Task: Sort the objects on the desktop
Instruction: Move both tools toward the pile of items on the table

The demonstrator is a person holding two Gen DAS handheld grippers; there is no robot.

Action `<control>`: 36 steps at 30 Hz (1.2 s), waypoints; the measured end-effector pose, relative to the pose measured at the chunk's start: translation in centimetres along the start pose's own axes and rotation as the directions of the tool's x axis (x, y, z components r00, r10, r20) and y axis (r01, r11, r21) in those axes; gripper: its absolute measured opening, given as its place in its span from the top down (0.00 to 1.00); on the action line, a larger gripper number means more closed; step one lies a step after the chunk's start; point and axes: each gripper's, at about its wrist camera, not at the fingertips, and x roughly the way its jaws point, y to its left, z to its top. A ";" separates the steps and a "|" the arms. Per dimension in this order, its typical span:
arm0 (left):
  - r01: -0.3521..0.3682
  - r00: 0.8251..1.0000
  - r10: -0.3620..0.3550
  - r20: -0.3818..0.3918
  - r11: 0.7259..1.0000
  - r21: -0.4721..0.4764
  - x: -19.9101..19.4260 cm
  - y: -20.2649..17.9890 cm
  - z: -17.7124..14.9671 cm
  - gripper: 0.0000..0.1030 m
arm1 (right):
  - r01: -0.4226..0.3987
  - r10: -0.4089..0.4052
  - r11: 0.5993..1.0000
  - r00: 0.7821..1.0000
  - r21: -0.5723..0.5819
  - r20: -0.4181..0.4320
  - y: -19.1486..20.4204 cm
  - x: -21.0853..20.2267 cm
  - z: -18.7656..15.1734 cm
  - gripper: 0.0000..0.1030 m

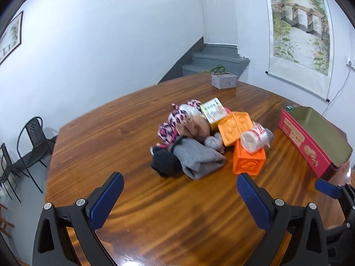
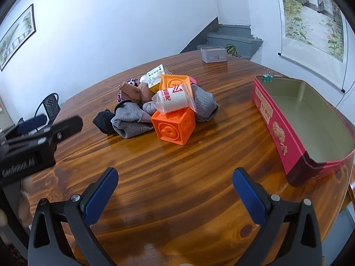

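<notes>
Left tongs wide open, empty, tilted down at the bench, short of the pile. Right tongs also spread wide, nothing between them, over bare wood.

Left to right across the bench:
- Pile, mid-bench, untouched as far as I can judge. Dark sock at its left edge. Grey cloth beside it, and a second grey piece on the far right of the heap. Tan cloth behind. Pink leopard fabric, best seen from the left wrist.
- Two orange blocks: lower block on the bench, upper block tilted on the heap.
- One bagged roll, resting on the lower block.
- One small carton at the back.
- One grey box, far edge, well apart from the pile.
- One red tin at right, open, nothing visible inside. Green clip on its far rim.

Progress: judged at the start. Nothing sorted; everything in the pile is left to move, presumably into the tin. Cloth count is unsure, since folds hide edges.
</notes>
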 end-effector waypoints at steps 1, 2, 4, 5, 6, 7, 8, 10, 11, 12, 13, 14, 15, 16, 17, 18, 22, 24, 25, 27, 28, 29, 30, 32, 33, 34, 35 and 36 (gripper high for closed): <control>0.008 1.000 -0.008 -0.001 1.000 -0.007 -0.2 -0.1 0.1 0.00 | 0.001 -0.001 1.000 1.000 -0.002 0.012 0.0 -0.2 0.1 0.00; 0.016 1.000 -0.016 -0.001 1.000 -0.014 -0.3 -0.2 0.2 0.00 | 0.002 -0.002 1.000 1.000 -0.004 0.025 0.0 -0.5 0.3 0.00; 0.018 1.000 -0.018 0.017 1.000 -0.024 -1.2 -1.0 0.4 0.00 | 0.005 -0.004 1.000 0.999 -0.007 0.049 -0.1 -1.0 0.6 0.00; 0.022 1.000 -0.021 0.021 0.999 -0.037 -1.3 -0.8 0.6 0.00 | 0.006 -0.005 1.000 0.998 -0.009 0.062 -0.1 -1.2 0.7 0.00; 0.027 1.000 -0.028 -0.005 0.999 -0.042 -0.3 0.1 1.6 0.00 | 0.006 -0.006 1.000 0.997 -0.010 0.082 -0.1 -1.6 1.1 0.00; 0.020 1.000 -0.021 -0.014 0.999 -0.032 0.4 0.8 2.9 0.00 | 0.006 -0.005 1.000 0.994 -0.011 0.109 0.0 -2.3 1.7 0.00; 0.013 1.000 -0.013 -0.002 1.000 -0.019 0.6 1.4 3.7 0.00 | 0.004 -0.003 1.000 0.990 -0.008 0.140 0.1 -2.9 2.2 0.00; -0.030 0.998 0.028 0.053 0.999 0.021 0.8 1.7 5.1 0.00 | -0.005 0.004 1.000 0.977 0.005 0.211 0.0 -4.0 2.9 0.00; -0.065 0.991 0.058 0.122 0.997 0.049 -0.7 1.2 5.5 0.00 | -0.015 0.012 1.000 0.971 0.012 0.239 -0.1 -4.3 3.1 0.00; -0.073 0.985 0.064 0.163 0.996 0.051 -1.4 1.0 5.6 0.00 | -0.029 0.023 0.999 0.965 0.020 0.261 -0.5 -4.5 3.1 0.00; -0.051 0.985 0.045 0.169 0.998 0.031 -1.1 1.4 5.6 0.00 | -0.044 0.034 0.999 0.958 0.028 0.283 -0.8 -4.6 3.1 0.00; -0.022 0.987 0.019 0.161 1.000 0.016 -0.8 1.7 5.4 0.00 | -0.050 0.040 0.998 0.965 0.031 0.260 -1.0 -4.0 3.1 0.00; 0.012 0.990 -0.013 0.143 1.000 0.003 -0.2 1.8 5.0 0.00 | -0.049 0.042 0.998 0.980 0.031 0.196 -1.1 -2.7 3.1 0.00; 0.030 0.992 -0.029 0.121 1.000 -0.004 0.5 1.9 4.7 0.00 | -0.049 0.043 0.998 0.990 0.037 0.138 -1.3 -1.4 3.1 0.00; 0.037 0.995 -0.036 0.098 0.999 -0.006 1.2 1.8 4.3 0.00 | -0.052 0.046 0.997 0.994 0.054 0.102 -1.6 -0.3 2.8 0.00; 0.022 0.997 -0.022 0.078 1.000 -0.001 2.0 1.8 3.9 0.00 | -0.057 0.051 0.996 0.995 0.074 0.081 -1.9 0.5 2.5 0.00; -0.057 0.997 0.056 0.045 0.998 0.017 3.9 2.0 2.3 0.00 | -0.086 0.081 0.990 0.995 0.113 0.049 -2.6 1.9 1.9 0.00; -0.062 0.998 0.061 0.030 0.998 0.002 4.7 2.7 1.8 0.00 | -0.092 0.087 0.989 0.995 0.115 0.049 -2.6 2.2 1.9 0.00; -0.061 0.998 0.061 0.023 0.998 -0.003 5.0 3.1 1.6 0.00 | -0.095 0.090 0.989 0.995 0.116 0.048 -2.6 2.4 1.9 0.00; -0.061 0.998 0.061 0.009 0.998 -0.010 5.8 3.8 1.3 0.00 | -0.100 0.096 0.988 0.995 0.118 0.041 -2.4 3.0 1.9 0.00; -0.063 0.998 0.063 0.006 0.998 -0.017 6.1 4.2 1.2 0.00 | -0.101 0.098 0.988 0.995 0.118 0.029 -2.1 3.5 2.0 0.00; -0.064 0.998 0.064 0.002 0.998 -0.027 6.2 4.6 1.1 0.00 | -0.102 0.100 0.988 0.995 0.118 0.017 -1.8 4.1 2.1 0.00; -0.065 0.998 0.065 -0.002 0.997 -0.038 6.3 5.1 1.2 0.00 | -0.102 0.102 0.988 0.995 0.119 0.005 -1.6 4.6 2.2 0.00; -0.064 0.998 0.063 -0.012 0.996 -0.061 6.6 5.9 1.1 0.00 | -0.100 0.101 0.988 0.995 0.119 -0.008 -1.2 5.5 2.5 0.00; -0.064 0.998 0.063 -0.017 0.995 -0.070 6.6 6.2 1.1 0.00 | -0.095 0.096 0.989 0.995 0.115 -0.001 -1.1 5.5 2.7 0.00; -0.065 0.998 0.063 -0.021 0.995 -0.080 6.7 6.5 1.1 0.00 | -0.091 0.091 0.990 0.996 0.111 0.005 -1.0 5.6 3.0 0.00; -0.063 0.998 0.061 -0.026 0.994 -0.090 6.9 6.7 1.1 0.00 | -0.087 0.086 0.990 0.996 0.107 0.012 -0.9 5.6 3.2 0.00; -0.059 0.998 0.056 -0.031 0.994 -0.096 6.9 6.9 1.1 0.00 | -0.082 0.081 0.991 0.997 0.103 0.018 -0.9 5.7 3.4 0.00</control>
